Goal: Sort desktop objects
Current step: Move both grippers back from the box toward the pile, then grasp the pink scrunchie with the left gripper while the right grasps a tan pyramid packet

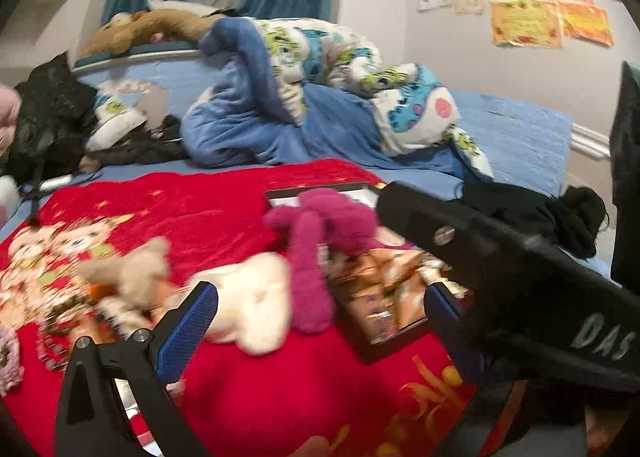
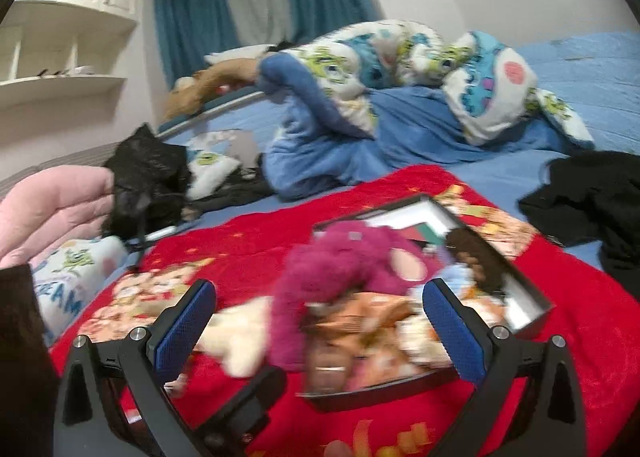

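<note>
on red blanket (image 2: 240,233): magenta plush (image 2: 340,261) half in black tray (image 2: 536,321), legs draped over rim; white plush (image 2: 236,341) just outside tray. right gripper (image 2: 320,321) spread wide, empty, low over both. left gripper (image 1: 320,329) also released, nothing between pads. advice: centre on magenta torso, not limb, close slow, lift clear of rim. frames blurred, tray contents unclear.

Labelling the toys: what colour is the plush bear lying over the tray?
Magenta-pink plush bear, clearest in the right wrist view.
</note>
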### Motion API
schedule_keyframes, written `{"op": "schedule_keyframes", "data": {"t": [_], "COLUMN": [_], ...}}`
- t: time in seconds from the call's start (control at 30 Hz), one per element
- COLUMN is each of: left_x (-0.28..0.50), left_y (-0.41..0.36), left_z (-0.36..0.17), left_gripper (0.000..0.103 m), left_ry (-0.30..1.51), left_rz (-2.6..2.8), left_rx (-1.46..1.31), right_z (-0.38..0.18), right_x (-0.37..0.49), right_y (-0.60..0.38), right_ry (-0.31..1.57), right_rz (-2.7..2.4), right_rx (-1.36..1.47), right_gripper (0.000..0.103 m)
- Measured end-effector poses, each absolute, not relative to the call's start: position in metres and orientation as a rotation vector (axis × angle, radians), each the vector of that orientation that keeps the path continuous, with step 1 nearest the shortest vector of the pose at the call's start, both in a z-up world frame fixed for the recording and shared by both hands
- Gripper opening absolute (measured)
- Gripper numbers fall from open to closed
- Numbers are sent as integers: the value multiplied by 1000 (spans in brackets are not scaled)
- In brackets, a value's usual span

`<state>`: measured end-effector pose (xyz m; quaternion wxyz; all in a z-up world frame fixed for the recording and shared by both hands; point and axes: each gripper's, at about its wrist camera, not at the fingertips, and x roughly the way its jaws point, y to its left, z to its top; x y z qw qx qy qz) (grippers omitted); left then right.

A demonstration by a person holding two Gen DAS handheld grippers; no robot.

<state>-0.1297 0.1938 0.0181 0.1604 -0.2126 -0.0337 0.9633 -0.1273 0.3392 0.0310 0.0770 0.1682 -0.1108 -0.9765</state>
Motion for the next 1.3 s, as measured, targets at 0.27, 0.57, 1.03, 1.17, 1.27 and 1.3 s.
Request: {"op": "schedule_keyframes", "data": {"t": [0.27, 0.57, 1.03, 1.17, 1.27, 1.3], "left_x": [-104, -73, -96, -109, -118, -121], "left_y": [96, -22, -49, -59, -71, -75], "left_z": [27, 10, -9, -12, -21, -24], "left_gripper": [103, 103, 103, 103, 103, 103], "left_ry": [-99, -126, -109, -132, -201, -234], "left_rz": [2893, 3071, 3073, 3078, 3064, 3048], "left_rx": [-645, -766, -888, -960, -1025, -1054], "right_z": [41, 38, 18, 11, 4, 1], "right_x": [-122, -127, -138, -148, -156, -158], "right_y": [279, 221, 182, 174, 161, 155], "right_ry": [-361, -427, -246, -190, -175, -157], "right_rz": [-2787, -2671, -2638, -2616, -2532, -2514], "right_rx": [478, 501, 594, 625, 647, 656], "right_gripper": [103, 103, 103, 103, 103, 103]}}
